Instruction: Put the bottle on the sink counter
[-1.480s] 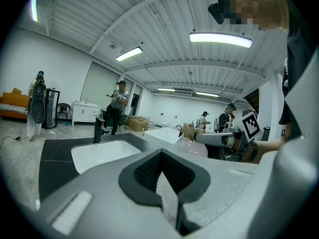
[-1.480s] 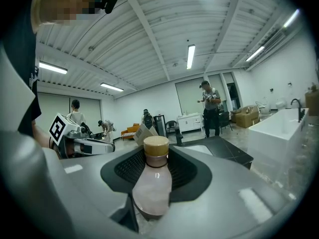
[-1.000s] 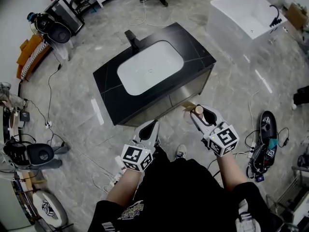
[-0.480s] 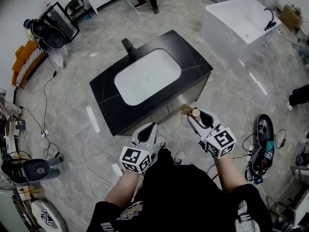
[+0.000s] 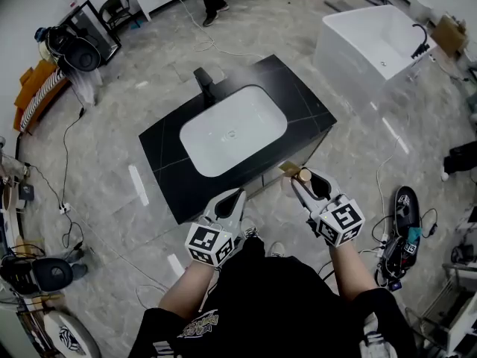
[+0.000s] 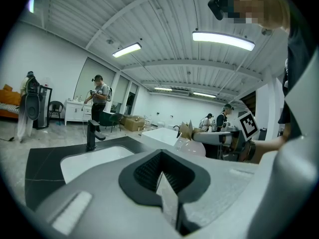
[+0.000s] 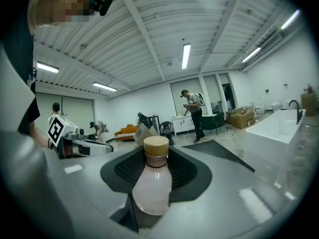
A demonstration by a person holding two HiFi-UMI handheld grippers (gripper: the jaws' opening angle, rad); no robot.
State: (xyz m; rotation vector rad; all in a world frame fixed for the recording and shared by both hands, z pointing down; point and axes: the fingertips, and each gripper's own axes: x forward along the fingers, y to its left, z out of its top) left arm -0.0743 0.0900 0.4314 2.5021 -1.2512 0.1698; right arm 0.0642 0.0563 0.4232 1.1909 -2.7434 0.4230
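You've edged nearer in the last second: the counter (image 5: 165,151) now lies just ahead of your right gripper (image 5: 304,177), still clamped on the bottle (image 7: 152,180). Your left gripper (image 5: 232,197) looks closed and empty. Setting the bottle down probably needs only a short reach forward.

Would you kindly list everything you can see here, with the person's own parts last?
sink counter: one, black, middle of the floor
basin: one, white, set in the counter
faucet: one, black, counter's far edge
bathtub: one, white, upper right
bottle: one, pale pinkish with a tan cap, short of the counter's near corner
left gripper: one, white-grey, jaws together, empty
right gripper: one, white-grey, shut on the bottle
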